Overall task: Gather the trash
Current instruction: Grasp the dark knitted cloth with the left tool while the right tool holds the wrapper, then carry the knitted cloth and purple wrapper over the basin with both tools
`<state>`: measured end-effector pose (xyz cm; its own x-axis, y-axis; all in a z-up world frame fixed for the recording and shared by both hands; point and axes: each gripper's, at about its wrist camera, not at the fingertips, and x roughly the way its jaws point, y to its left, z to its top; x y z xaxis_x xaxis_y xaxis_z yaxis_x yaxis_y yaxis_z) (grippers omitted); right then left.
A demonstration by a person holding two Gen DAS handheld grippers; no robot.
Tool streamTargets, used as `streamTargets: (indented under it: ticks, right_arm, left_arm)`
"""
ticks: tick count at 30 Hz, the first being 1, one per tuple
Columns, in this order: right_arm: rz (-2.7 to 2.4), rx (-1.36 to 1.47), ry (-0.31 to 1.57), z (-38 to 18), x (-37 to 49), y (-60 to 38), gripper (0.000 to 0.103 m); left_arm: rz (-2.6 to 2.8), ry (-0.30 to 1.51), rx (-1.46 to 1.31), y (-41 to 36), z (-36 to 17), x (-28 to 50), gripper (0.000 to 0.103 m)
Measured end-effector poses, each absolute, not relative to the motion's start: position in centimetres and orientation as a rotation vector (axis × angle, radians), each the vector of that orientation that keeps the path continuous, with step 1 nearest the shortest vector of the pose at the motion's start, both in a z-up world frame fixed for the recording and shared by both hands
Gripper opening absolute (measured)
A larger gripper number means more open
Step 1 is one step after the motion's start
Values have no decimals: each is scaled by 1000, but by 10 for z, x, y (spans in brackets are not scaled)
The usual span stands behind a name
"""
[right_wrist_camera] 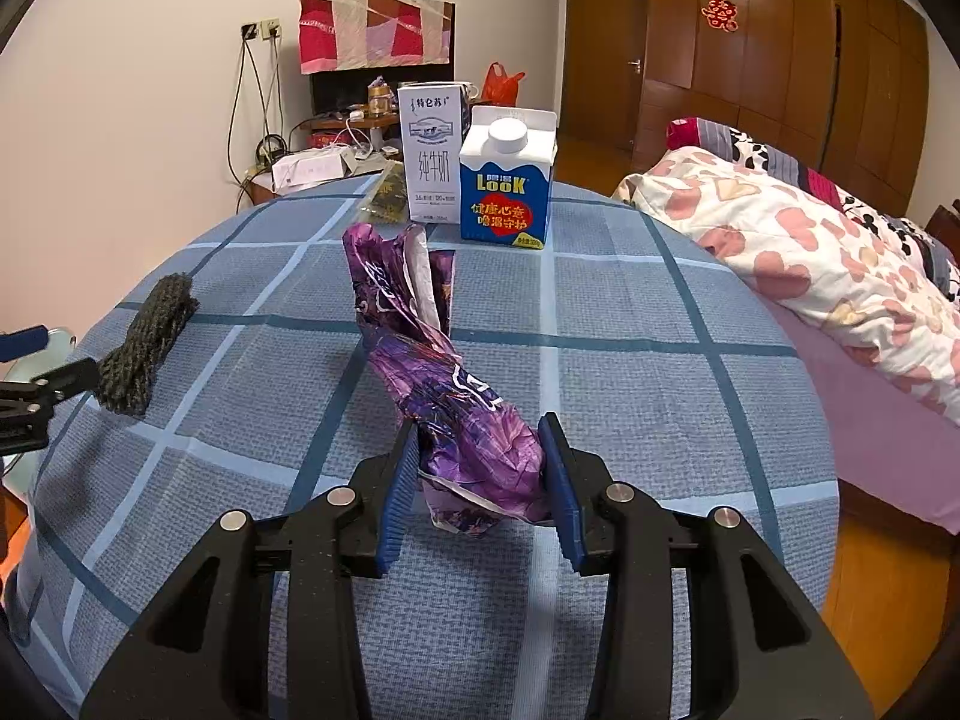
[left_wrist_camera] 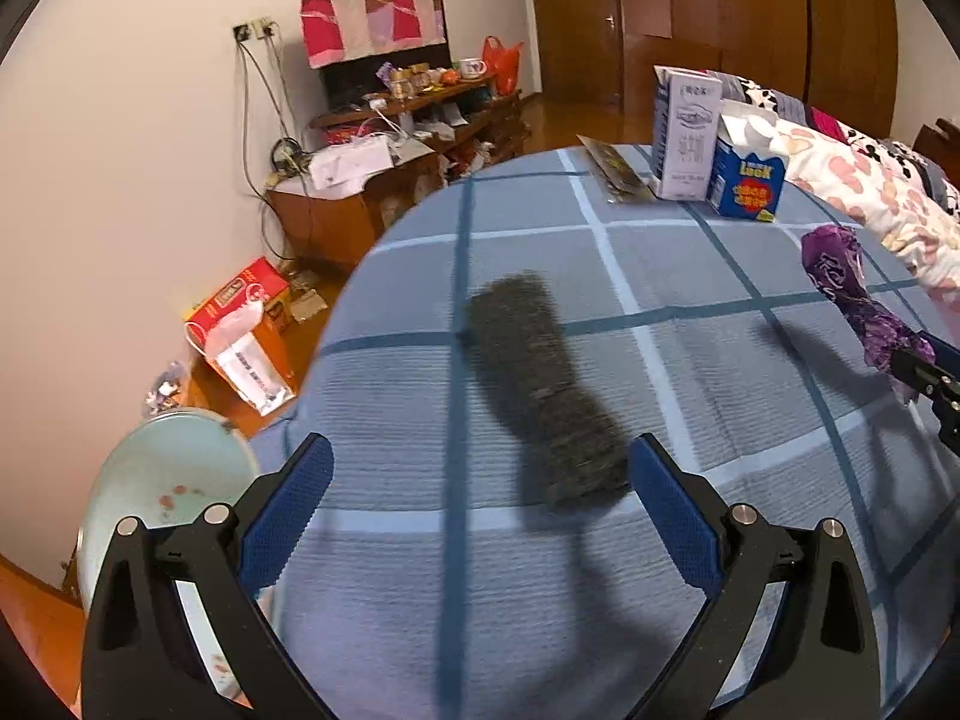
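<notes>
My right gripper (right_wrist_camera: pixel 480 468) pinches a crumpled purple wrapper (right_wrist_camera: pixel 444 372), blue pads pressed against its lower end on both sides; the rest of the wrapper rises up and away from me above the blue checked surface (right_wrist_camera: pixel 630 360). My left gripper (left_wrist_camera: pixel 480 480) is spread wide with nothing between the pads; it hangs over the near left part of the surface. A dark knitted roll (left_wrist_camera: pixel 540 396) lies flat on the cloth just ahead of the left gripper, its near end close to the right pad, though motion blur keeps me from telling whether they touch. At the far edge stand two cartons side by side: a white milk carton (right_wrist_camera: pixel 429 156) on the left and a blue carton (right_wrist_camera: pixel 507 180) with a white cap on the right, apparently touching. A flat dark packet (right_wrist_camera: pixel 387 192) lies just left of the white one. Beside the surface, low on the left, a pale green bin (left_wrist_camera: pixel 174 480) stands open on the floor. A bed (right_wrist_camera: pixel 810 252) with a heart-print quilt runs along the right.
</notes>
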<state>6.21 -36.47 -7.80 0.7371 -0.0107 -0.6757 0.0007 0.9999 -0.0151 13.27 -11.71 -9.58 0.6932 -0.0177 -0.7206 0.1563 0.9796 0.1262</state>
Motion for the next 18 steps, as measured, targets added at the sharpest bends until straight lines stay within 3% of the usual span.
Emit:
streamTargets:
  ticks: [3,6,8,9,12,18]
  right_arm:
    - [-8,-18,744,-78,62,-364,41]
    - [-13,-22,749,-79,63,-364,41]
    - [-19,-24,755,-79,64,-365,41]
    - [-20,-23,759,-80,64,-365,41]
    - [-23,-31,759,-80,64,-364,41]
    - [-15,-33,750,-78,64,-358,41]
  left_arm:
    - [-115,813,196,-126,-103,138,88]
    - [-143,853,187,-130,-114,144,71]
    - [-163,868,180,-129,-118,145,48]
    - [-185,875,179,-130,-119,146,30]
    - [-203,868,191,-129,-116,144,20]
    - [-220,815,207,-118,-100,131,17]
